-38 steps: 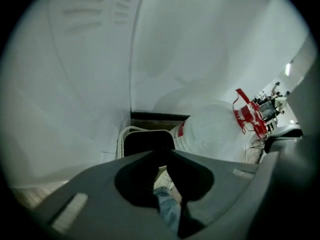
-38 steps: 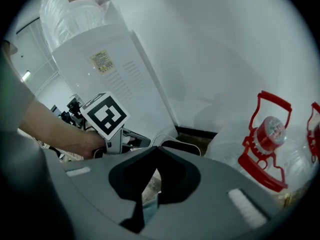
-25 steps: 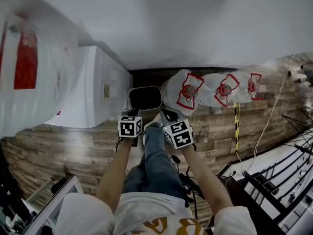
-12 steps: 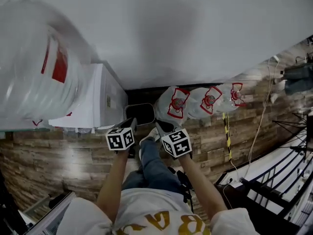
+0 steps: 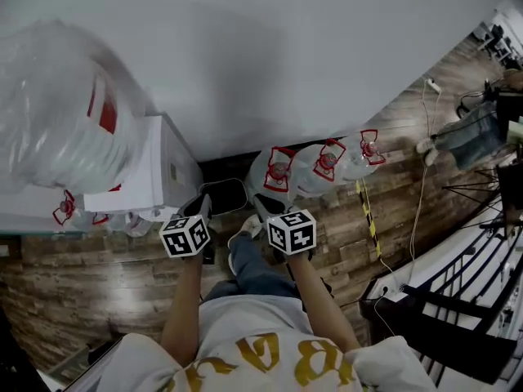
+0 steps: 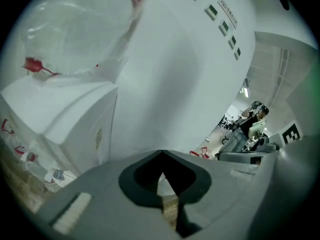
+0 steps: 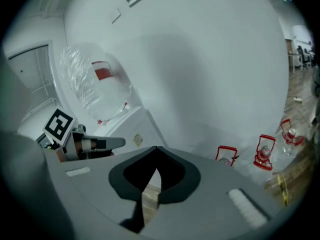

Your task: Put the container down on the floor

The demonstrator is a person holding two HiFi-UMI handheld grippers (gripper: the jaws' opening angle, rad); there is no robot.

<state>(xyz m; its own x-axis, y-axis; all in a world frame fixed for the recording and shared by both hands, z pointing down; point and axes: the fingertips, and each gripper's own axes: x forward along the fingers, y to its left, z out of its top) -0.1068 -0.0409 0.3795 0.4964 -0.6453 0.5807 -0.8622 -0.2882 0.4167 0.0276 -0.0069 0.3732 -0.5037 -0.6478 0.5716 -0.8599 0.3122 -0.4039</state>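
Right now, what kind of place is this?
Probably an office corner by the water cooler: spare water jugs lie along the white wall on a wood floor, and desks with screens show farther off.

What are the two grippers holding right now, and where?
Nothing: left gripper and right gripper are both shut and empty; the dark rectangular container stands ungripped ahead of them.
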